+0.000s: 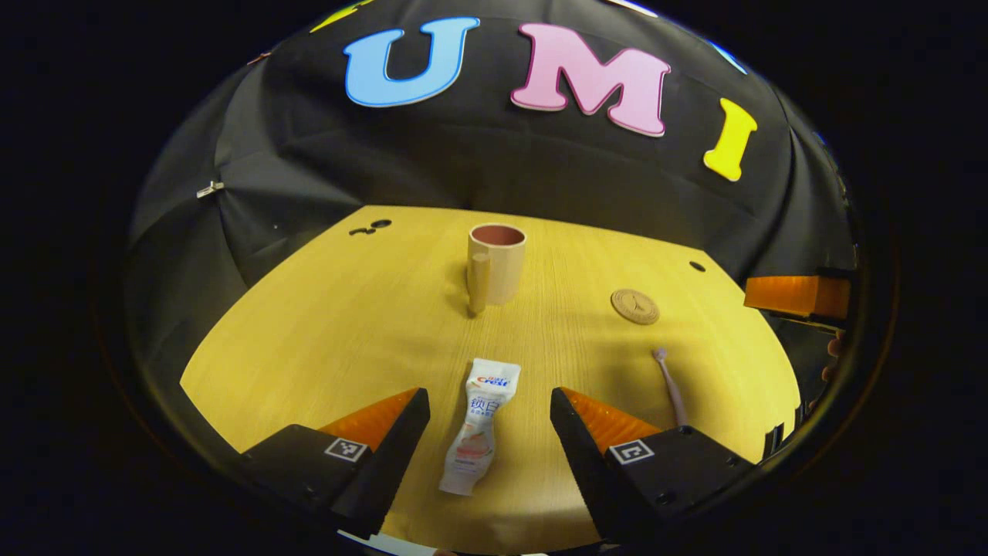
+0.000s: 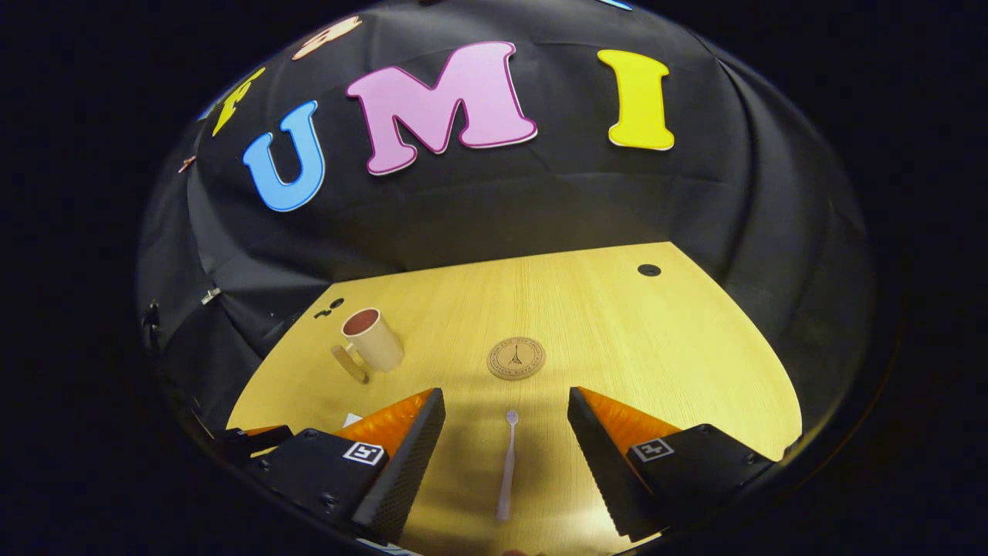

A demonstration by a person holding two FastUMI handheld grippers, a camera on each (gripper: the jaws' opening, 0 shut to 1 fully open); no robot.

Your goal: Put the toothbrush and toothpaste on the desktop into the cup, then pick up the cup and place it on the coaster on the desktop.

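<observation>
Currently left tool (image 1: 489,409) wide open, empty, straddling toothpaste (image 1: 478,436) flat on surface (image 1: 324,324). Soft, light tube: pinch mid-body. Right tool (image 2: 505,413) wide open, empty, over toothbrush (image 2: 507,463): thin, stiff, low-lying; grip handle. Cup (image 1: 496,262) far, coaster (image 2: 515,358) beyond brush.

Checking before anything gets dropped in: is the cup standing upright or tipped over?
Upright. The cup stands on its base on the desktop, its open mouth facing up, handle at the side.

White toothpaste tube (image 1: 478,428) and pale toothbrush (image 2: 507,463) lie flat; beige cup (image 1: 495,264) upright near round coaster (image 2: 515,358)
</observation>
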